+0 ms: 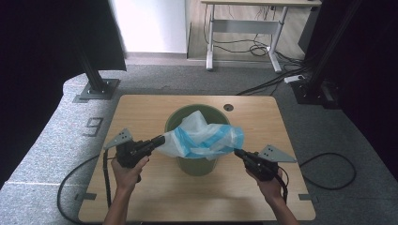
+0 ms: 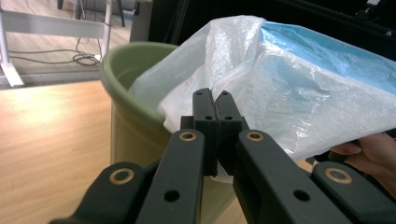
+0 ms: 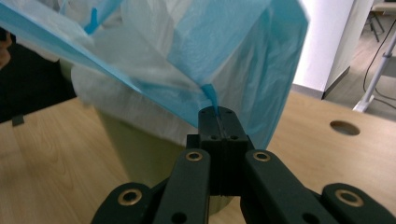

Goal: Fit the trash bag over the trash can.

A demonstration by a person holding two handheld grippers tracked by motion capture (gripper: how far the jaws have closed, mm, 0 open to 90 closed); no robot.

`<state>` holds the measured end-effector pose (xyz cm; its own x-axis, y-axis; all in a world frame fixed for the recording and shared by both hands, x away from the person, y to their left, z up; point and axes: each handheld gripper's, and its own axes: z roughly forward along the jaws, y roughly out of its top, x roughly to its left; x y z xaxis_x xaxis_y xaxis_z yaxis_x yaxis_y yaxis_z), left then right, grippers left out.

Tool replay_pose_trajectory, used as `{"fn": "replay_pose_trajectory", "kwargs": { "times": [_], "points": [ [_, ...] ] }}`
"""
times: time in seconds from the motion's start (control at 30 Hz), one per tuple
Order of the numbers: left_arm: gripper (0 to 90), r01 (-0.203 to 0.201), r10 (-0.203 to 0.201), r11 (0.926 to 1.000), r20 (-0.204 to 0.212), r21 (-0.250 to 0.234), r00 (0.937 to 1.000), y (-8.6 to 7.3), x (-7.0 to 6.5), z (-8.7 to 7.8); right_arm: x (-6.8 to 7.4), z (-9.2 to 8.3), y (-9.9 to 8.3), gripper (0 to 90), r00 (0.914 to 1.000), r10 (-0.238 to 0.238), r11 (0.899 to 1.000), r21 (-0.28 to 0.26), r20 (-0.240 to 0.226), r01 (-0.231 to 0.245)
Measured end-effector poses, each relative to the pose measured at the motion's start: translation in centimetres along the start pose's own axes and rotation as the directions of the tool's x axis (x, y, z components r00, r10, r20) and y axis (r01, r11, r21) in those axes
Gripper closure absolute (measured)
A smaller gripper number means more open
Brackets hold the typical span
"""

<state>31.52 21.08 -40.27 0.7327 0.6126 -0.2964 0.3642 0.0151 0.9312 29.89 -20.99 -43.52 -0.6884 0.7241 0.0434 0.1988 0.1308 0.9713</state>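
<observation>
A green bin (image 1: 196, 164) stands in the middle of the wooden table (image 1: 141, 197). A thin white and blue plastic bag (image 1: 202, 136) is stretched over the bin's mouth, partly hanging inside. My left gripper (image 1: 162, 139) is shut on the bag's left edge, just left of the bin. My right gripper (image 1: 237, 152) is shut on the bag's right edge, at the bin's right side. In the left gripper view the bag (image 2: 280, 88) spreads right from the closed jaws, over the bin's rim (image 2: 121, 88). In the right gripper view a blue fold of the bag (image 3: 210, 93) is pinched between the jaws.
A round cable hole (image 1: 228, 107) sits at the table's back right. Black frame posts (image 1: 96, 79) stand on the grey carpet at both back corners. A white desk (image 1: 244, 33) and floor cables (image 1: 277, 79) lie beyond the table. Each gripper trails a black cable (image 1: 328, 173).
</observation>
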Motion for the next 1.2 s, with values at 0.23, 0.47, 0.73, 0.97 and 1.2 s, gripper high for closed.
{"fn": "replay_pose_trajectory", "kwargs": {
  "times": [0.23, 0.47, 0.73, 0.97, 1.2],
  "points": [
    [89.7, 0.005, -0.005, 1.0, -0.008, 0.0, 1.0, -1.5, 0.5, -0.6, 0.7, 0.6, -2.1, 88.9, 0.9996, 0.011, 0.999, 0.047, -0.026, -0.009],
    [89.8, 0.039, -0.039, 0.999, 0.015, -0.019, 0.9991, -2.7, 1.0, -1.3, 1.0, 0.0, -3.1, 88.9, 0.9986, 0.028, 0.998, 0.05, -0.046, -0.026],
    [89.7, 0.047, -0.047, 0.9988, -0.004, 0.013, 0.9989, -3.5, 1.7, -0.6, 0.9, 0.2, -3.8, 88.9, 0.9988, 0.029, 0.997, 0.075, -0.041, -0.026],
    [89.7, 0.017, -0.015, 0.9985, -0.043, 0.051, 0.999, -3.8, 1.4, 0.0, 0.8, 2.3, -5.0, 88.9, 0.9972, 0.054, 0.992, 0.118, -0.05, -0.048],
    [89.7, -0.013, 0.018, 0.9964, -0.061, 0.083, 0.998, -3.5, 0.7, 0.1, 1.4, 4.0, -5.3, 88.9, 0.999, 0.023, 0.987, 0.158, -0.039, -0.017]
  ]
}}
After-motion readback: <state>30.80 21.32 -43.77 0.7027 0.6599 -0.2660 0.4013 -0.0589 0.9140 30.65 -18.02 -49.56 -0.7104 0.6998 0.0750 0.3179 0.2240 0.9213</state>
